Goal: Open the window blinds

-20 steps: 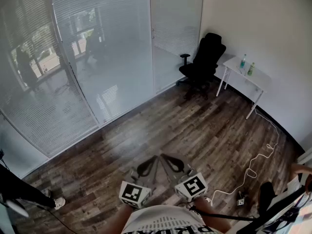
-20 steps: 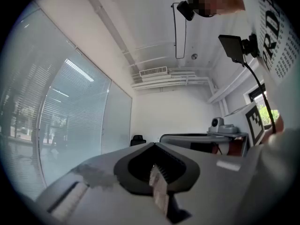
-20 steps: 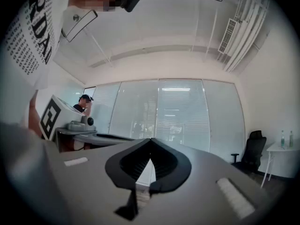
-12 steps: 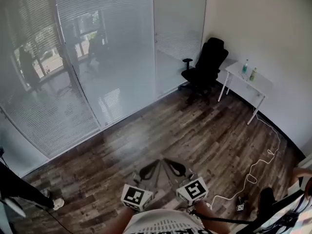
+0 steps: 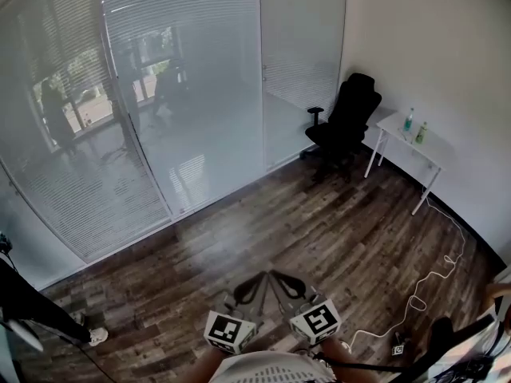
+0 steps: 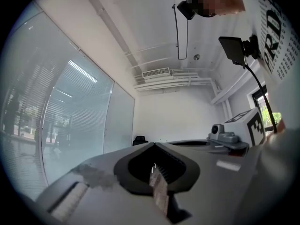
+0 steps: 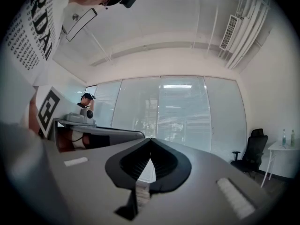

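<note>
Left hand-held gripper (image 5: 257,280) and right hand-held gripper (image 5: 279,278) are held level side by side above a dark wood-plank floor (image 5: 319,222), each with its jaws pressed together on nothing. The window blinds (image 5: 192,78) cover the glass wall across the room, well apart from both. By the white wall at right stand a black office chair (image 5: 349,122) and a white desk (image 5: 427,152) carrying two bottles (image 5: 409,120). A white cable (image 5: 435,274) trails over the floor.

One room, three cameras
Head view looks steeply down over the floor (image 5: 319,230), well back from the blinds (image 5: 184,70); both gripper views face level along their jaws, sharing blinds and chair (image 5: 350,120).
</note>
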A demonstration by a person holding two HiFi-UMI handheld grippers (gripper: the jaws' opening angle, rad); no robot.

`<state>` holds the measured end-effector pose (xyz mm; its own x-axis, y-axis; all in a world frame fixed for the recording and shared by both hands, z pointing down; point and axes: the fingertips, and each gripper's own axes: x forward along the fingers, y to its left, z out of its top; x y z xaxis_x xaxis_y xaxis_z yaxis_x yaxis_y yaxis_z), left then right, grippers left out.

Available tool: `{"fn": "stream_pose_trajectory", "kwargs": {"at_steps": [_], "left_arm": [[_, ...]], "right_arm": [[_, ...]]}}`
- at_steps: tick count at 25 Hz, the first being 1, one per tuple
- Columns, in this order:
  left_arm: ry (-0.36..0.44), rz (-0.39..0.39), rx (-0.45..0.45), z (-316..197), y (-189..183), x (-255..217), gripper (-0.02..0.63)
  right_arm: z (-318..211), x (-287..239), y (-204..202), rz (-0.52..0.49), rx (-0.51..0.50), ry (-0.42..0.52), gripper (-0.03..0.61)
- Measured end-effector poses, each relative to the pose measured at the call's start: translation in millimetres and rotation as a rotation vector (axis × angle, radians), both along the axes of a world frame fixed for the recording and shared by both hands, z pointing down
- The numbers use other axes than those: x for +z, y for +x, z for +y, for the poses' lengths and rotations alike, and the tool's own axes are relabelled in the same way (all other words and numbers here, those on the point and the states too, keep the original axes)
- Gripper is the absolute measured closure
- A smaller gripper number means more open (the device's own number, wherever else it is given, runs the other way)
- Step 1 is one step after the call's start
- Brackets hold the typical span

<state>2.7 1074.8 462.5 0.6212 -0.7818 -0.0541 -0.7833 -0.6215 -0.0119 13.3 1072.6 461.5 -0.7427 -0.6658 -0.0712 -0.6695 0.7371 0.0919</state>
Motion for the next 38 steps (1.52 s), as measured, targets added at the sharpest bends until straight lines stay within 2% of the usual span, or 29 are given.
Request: {"fn": "stream_pose_trajectory", "kwargs": {"at_steps": [10, 19, 23, 27, 30, 38], "left_arm": [[-0.015, 0.002, -0.015, 1.1, 9.4, 0.8, 0.607], [-0.052, -0.004, -0.013, -20.3, 5.0, 14.7, 0.607], [-0.069, 0.037, -0.012, -45.3, -1.5, 18.2, 0.607], [-0.079, 0.024, 0.011, -79.0, -5.7, 23.9, 0.607], [-0.064, 0.045, 0.018, -109.5, -13.1, 14.9, 0.607], [-0.065, 0.046, 0.028, -195.3, -48.1, 9.1, 0.607]], "right_arm": [[-0.5, 5.4, 10.5, -0.024, 0.012, -0.022, 0.569], [-22.9, 16.6, 6.4, -0.041, -0.001, -0.065, 0.569], [-48.0, 22.6, -0.9, -0.028, 0.009, -0.076, 0.569], [-81.7, 23.9, -4.8, -0.015, 0.025, -0.097, 0.569], [-112.1, 18.9, -12.0, -0.011, 0.037, -0.089, 0.569], [-197.6, 9.9, -46.5, 0.004, 0.049, -0.071, 0.569]]}}
